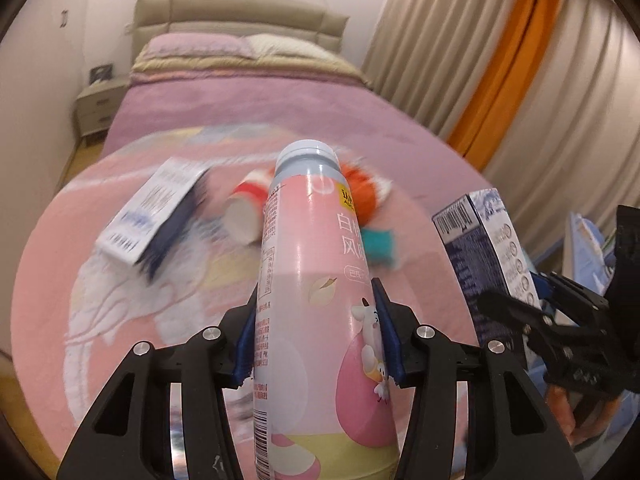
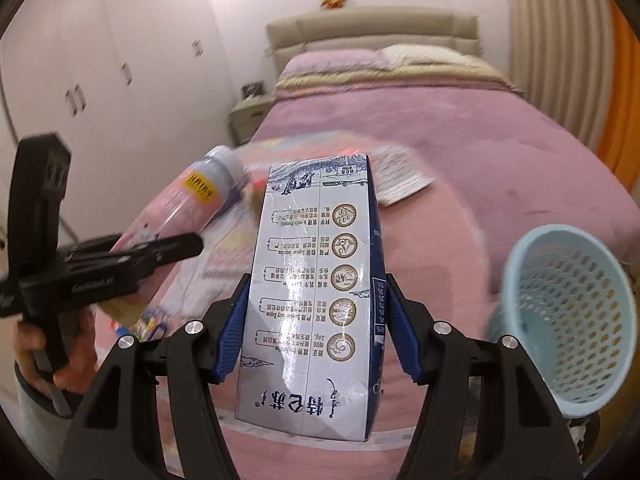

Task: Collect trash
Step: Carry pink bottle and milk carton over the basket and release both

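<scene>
My left gripper [image 1: 316, 312] is shut on a pink drink bottle [image 1: 316, 280] with a pale blue cap, held above the bed. My right gripper [image 2: 316, 300] is shut on a white and dark blue milk carton [image 2: 316, 292]. The carton also shows at the right of the left wrist view [image 1: 484, 248], and the bottle at the left of the right wrist view [image 2: 188, 200]. On the pink blanket lie a second blue and white carton [image 1: 156, 216], a red and white paper cup [image 1: 246, 212], an orange wrapper [image 1: 362, 192] and a teal scrap [image 1: 378, 246]. A light blue mesh basket [image 2: 568, 312] stands at the right.
The bed [image 2: 480, 140] with a beige headboard [image 1: 240, 16] fills both views. A nightstand [image 1: 98, 104] stands at its left, white wardrobes [image 2: 100, 60] beyond. Beige and orange curtains [image 1: 500, 60] hang at the right. A printed paper [image 2: 400, 176] lies on the blanket.
</scene>
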### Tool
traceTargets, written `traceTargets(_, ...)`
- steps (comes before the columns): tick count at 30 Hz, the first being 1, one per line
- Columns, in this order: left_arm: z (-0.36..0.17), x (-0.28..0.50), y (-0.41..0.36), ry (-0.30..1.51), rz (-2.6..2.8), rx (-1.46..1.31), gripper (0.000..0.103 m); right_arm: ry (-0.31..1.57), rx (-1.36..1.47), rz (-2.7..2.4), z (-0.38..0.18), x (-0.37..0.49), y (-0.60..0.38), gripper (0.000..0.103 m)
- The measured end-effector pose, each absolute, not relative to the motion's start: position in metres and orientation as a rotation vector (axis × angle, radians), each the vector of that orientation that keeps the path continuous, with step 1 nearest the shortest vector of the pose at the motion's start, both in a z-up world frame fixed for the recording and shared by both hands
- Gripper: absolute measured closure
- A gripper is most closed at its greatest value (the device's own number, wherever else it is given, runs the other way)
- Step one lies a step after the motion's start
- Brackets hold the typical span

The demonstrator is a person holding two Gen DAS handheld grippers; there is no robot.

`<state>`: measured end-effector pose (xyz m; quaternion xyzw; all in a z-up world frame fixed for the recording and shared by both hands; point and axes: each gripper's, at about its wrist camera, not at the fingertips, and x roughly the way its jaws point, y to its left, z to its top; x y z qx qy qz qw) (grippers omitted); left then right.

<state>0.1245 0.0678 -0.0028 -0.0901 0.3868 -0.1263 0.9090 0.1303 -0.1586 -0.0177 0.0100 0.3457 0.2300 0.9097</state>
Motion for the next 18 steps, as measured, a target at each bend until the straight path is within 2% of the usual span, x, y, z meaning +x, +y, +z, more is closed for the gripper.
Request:
traceTargets(10,0.026,0.167,-0.043,0.738,-0.435,-0.143,0.055,0.614,0.127,0.227,0.007,0.142,-0.268,0.044)
traceTargets(18,0.005,0.212,-0.133,0.794,-0.556,-0.116,0.055,0.73,0.31,0.01,-0.042,0.174,-0.358,0.044)
